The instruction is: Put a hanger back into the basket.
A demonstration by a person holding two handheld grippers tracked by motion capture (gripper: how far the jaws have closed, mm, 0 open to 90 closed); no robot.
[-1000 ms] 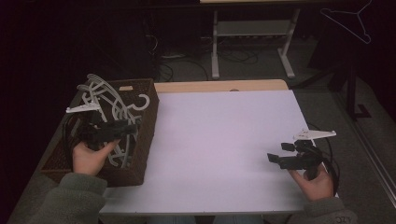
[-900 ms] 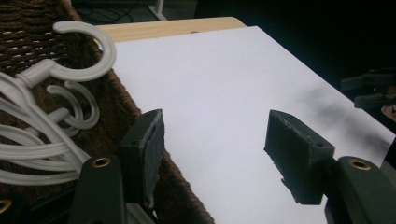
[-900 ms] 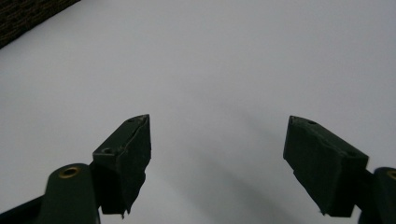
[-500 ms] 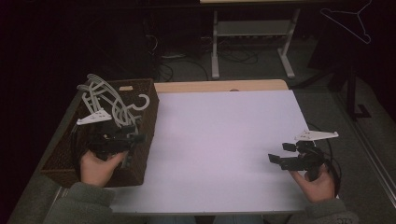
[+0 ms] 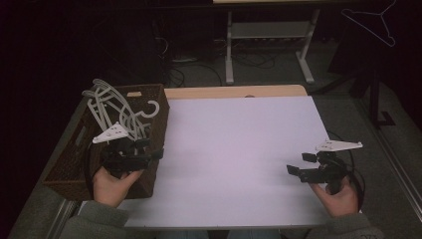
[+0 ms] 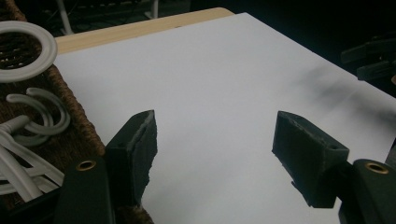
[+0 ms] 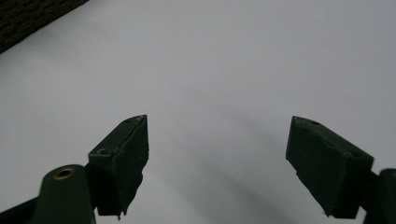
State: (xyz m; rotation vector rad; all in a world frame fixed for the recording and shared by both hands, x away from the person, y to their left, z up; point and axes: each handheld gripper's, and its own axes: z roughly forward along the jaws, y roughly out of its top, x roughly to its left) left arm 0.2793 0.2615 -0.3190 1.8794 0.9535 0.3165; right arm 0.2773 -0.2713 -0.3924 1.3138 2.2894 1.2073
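A dark woven basket (image 5: 59, 172) stands at the table's left edge with several pale grey plastic hangers (image 5: 114, 107) sticking out of it. Their hooks (image 6: 32, 114) lie at the left in the left gripper view. My left gripper (image 5: 154, 152) hovers open over the basket's right rim (image 6: 81, 126), jaws wide apart with nothing between them (image 6: 215, 144). My right gripper (image 5: 296, 167) is held low over the white tabletop (image 5: 234, 149) near the front right, also open and empty (image 7: 217, 154).
A strip of bare wood (image 5: 234, 91) runs along the table's far edge. A wire hanger (image 5: 370, 22) hangs at the upper right. A desk frame (image 5: 268, 45) and cables stand on the floor beyond the table. The other gripper (image 6: 371, 60) shows at the right edge.
My left gripper has drawn back toward the person and to the right, from over the hangers to the basket's right rim. The right gripper has barely moved.
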